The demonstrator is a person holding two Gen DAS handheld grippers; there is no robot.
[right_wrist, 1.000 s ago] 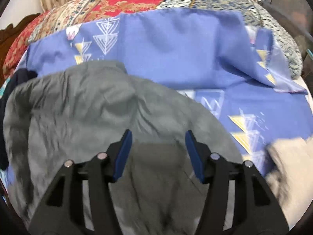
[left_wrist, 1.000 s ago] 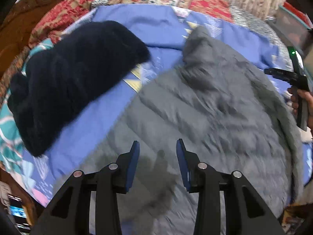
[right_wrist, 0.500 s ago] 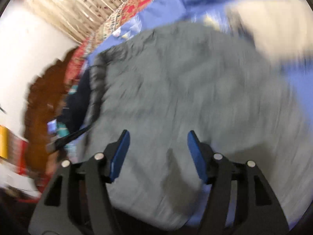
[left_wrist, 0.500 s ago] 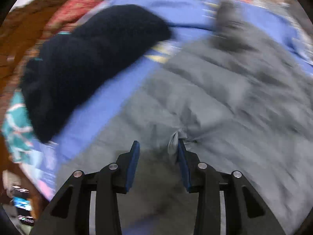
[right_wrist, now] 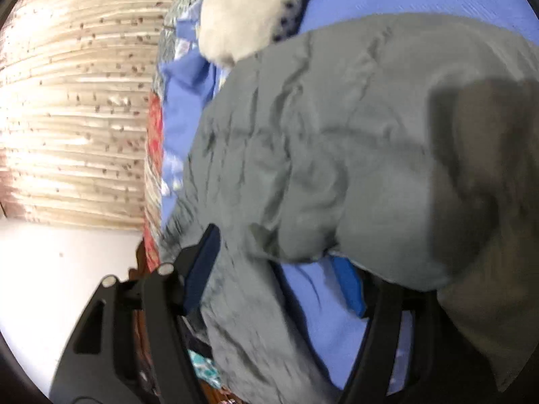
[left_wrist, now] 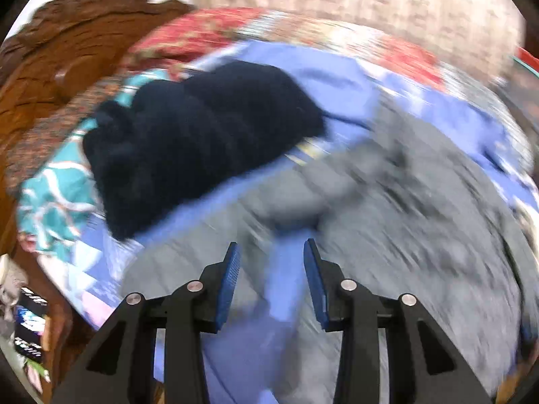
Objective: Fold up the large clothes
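Note:
A large grey quilted jacket [left_wrist: 421, 202] lies spread on a blue patterned sheet [left_wrist: 320, 77] on the bed, blurred by motion. My left gripper [left_wrist: 271, 269] is open and empty just above the jacket's near edge, where a strip of blue sheet shows between the fingers. In the right wrist view the jacket [right_wrist: 337, 134] fills the frame, tilted. My right gripper [right_wrist: 279, 269] is open, with a fold of jacket and blue sheet lying between its fingers, the right finger [right_wrist: 348, 284] partly covered by the fabric.
A dark navy fleece garment [left_wrist: 202, 134] lies on the bed left of the jacket. A cream garment [right_wrist: 242, 10] lies beyond it in the right wrist view. A carved wooden headboard [left_wrist: 67, 50] and curtains [right_wrist: 74, 101] border the bed.
Both grippers swung fast; the views are blurred. The left gripper let go of the pinch of grey fabric at its right finger. The right gripper rolled sideways and moved down to the jacket's edge.

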